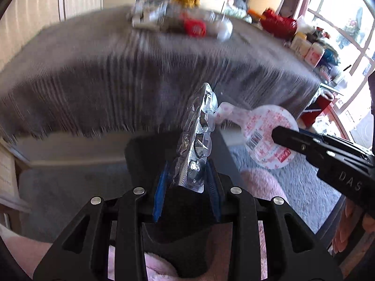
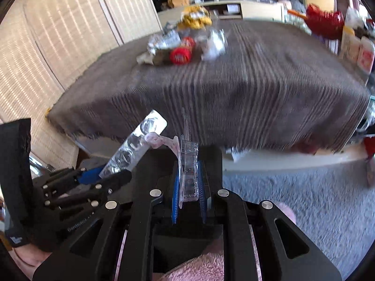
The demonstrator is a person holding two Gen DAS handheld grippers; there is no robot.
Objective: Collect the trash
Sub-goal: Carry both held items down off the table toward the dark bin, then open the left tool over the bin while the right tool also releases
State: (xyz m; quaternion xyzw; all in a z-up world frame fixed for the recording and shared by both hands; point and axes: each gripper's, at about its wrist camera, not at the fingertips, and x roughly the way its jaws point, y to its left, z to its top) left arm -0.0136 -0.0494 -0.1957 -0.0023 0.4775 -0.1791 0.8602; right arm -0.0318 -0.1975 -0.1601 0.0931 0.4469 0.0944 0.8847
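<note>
Your left claw [image 1: 187, 178] grips a crinkled silver foil blister strip with emptied bubbles [image 1: 199, 138]; your right claw [image 2: 188, 187] is clamped on a clear plastic blister pack with a pink-printed white backing [image 2: 187, 164]. Both pieces hang off the near edge of the table under its grey striped cloth [image 2: 234, 89], above a dark bin-like opening [image 1: 150, 149]. The two nearly touch, so they could snag and spill onto the carpet [image 2: 304, 187]. More wrappers [image 2: 185, 44] wait on the table.

surface: table w/ grey striped cloth [image 2: 246, 89], fringe hanging over front edge
on it, far end: trash pile [image 2: 185, 46], foil, red lid, yellow wrapper
floor: grey carpet [image 2: 304, 199]
</note>
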